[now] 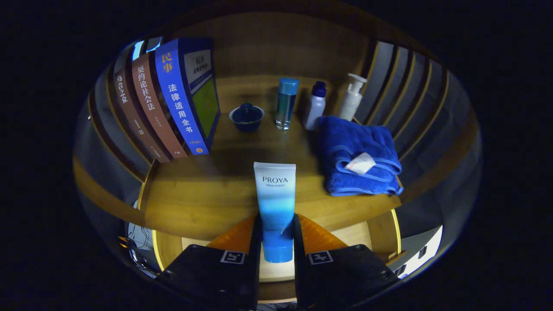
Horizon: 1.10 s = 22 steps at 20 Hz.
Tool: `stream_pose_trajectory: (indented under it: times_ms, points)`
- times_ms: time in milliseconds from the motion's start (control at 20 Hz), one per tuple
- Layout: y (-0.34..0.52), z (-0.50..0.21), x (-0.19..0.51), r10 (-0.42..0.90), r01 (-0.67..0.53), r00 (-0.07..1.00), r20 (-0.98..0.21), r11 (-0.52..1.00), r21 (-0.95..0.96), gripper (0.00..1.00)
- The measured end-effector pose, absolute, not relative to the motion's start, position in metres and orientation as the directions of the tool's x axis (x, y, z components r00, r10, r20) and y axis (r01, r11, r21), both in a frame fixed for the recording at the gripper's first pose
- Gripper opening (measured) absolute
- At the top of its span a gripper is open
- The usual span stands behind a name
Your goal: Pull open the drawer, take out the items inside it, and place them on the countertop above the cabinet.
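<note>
Above countertop [207, 194], tube [275, 203] between jaws

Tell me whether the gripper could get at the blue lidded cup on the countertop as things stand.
Probably not yet: the gripper is shut on the blue tube, so its fingers are occupied. The path looks free, though; bare countertop lies between them and the lidded cup, beside the books.

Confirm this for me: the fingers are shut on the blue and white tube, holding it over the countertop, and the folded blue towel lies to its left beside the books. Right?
Not quite. In the gripper view the folded blue towel lies to the right of the tube, in front of the pump bottle; the books stand on the left. The rest holds: the gripper has both fingers pressed on the tube over the countertop.
</note>
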<state>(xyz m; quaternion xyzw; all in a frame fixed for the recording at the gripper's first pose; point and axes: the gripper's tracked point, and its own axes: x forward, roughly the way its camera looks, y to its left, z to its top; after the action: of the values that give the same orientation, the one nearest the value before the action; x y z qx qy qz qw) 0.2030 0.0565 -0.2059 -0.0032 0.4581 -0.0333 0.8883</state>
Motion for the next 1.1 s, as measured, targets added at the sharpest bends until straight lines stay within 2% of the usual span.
stream_pose_trajectory:
  times_ms: [550, 750, 850, 950, 1100]
  points:
    - [0.072, -0.241, 0.245, 0.026, -0.023, 0.532, -0.846, 1.000, 0.016, 0.38]
    - [0.071, -0.246, 0.249, 0.017, -0.043, 0.523, -0.852, 0.999, -0.006, 0.38]
    - [0.071, -0.251, 0.247, 0.018, -0.049, 0.514, -0.858, 0.999, -0.008, 0.41]
    - [0.070, -0.252, 0.244, 0.024, -0.049, 0.508, -0.861, 0.999, -0.002, 0.48]
    - [0.072, -0.248, 0.244, 0.039, -0.032, 0.535, -0.844, 0.999, 0.025, 0.68]
